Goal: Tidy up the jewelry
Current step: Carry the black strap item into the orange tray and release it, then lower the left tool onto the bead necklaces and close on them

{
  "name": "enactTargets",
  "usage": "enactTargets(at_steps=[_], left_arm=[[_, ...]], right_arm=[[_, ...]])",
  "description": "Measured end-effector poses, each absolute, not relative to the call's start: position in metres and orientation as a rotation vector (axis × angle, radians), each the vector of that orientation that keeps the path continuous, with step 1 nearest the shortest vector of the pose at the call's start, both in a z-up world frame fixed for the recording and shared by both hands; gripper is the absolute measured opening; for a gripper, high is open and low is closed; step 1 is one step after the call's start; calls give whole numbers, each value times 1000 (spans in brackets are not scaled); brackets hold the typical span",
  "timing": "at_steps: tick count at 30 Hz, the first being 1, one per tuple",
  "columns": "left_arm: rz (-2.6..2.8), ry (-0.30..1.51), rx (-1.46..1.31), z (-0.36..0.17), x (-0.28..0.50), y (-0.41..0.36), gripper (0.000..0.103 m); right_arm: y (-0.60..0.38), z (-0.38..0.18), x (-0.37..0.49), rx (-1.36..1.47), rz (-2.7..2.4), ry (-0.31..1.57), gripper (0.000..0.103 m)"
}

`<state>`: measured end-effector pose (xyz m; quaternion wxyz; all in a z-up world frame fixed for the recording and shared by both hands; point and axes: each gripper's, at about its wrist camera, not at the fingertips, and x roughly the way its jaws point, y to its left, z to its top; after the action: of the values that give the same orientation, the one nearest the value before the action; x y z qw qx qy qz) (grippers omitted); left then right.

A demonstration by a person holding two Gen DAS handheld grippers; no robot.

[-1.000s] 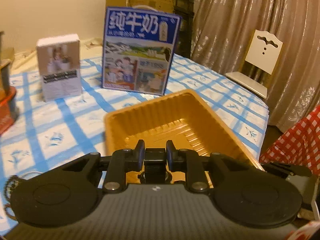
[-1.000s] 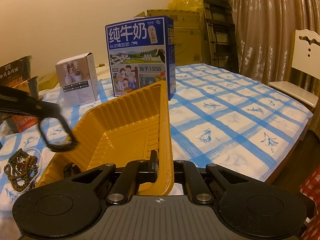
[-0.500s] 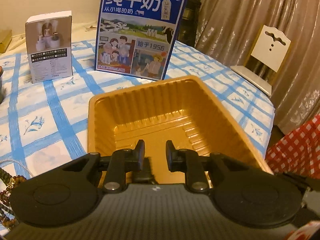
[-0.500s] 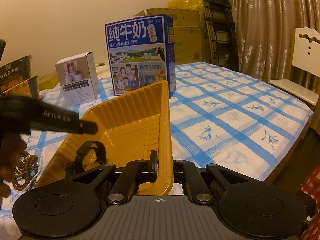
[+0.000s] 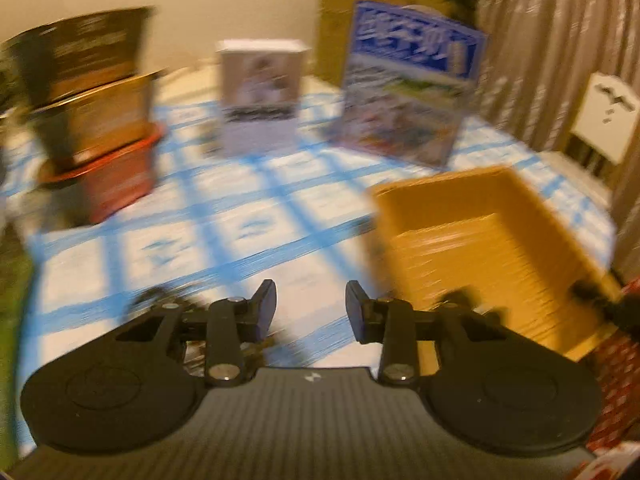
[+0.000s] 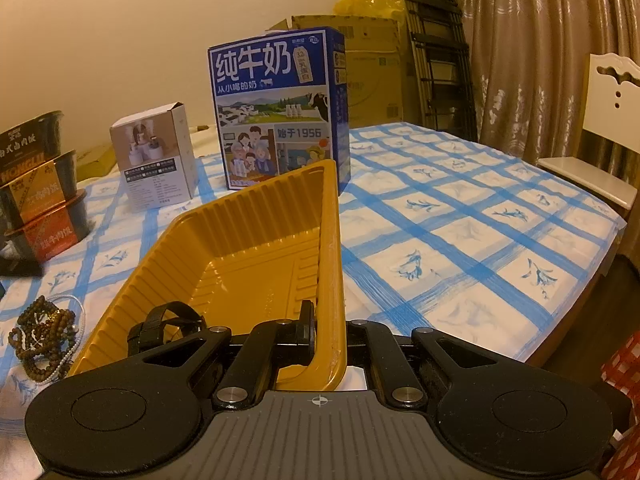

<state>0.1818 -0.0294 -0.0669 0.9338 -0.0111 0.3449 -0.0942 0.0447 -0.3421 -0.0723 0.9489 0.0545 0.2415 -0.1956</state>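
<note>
The yellow tray [image 6: 256, 264] is steadied, its rim pinched by the right gripper [image 6: 326, 334]; the left gripper [image 5: 311, 306] fingers are opening, empty, toward the beads [image 6: 46, 338].

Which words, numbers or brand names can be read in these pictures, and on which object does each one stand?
"纯牛奶": blue milk carton, top.
"从小喝的奶": same carton, under the title.
"始于1956": same carton, lower panel.
"HONGLI": stacked bowls, partly cut off at the frame edge.
Small white box: print too small to read.
Left wrist view: everything too blurred to read.
</note>
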Motion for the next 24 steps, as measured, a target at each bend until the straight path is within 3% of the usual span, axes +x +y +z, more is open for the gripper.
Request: enactTargets(at_steps=[10, 24], left_arm=[[-57, 779, 74, -103, 161, 44, 34], [-138, 757, 227, -121, 195, 40, 30]], right_arm=[[-341, -72, 45, 110, -398, 494, 6], [-342, -71, 45, 111, -403, 498, 6]])
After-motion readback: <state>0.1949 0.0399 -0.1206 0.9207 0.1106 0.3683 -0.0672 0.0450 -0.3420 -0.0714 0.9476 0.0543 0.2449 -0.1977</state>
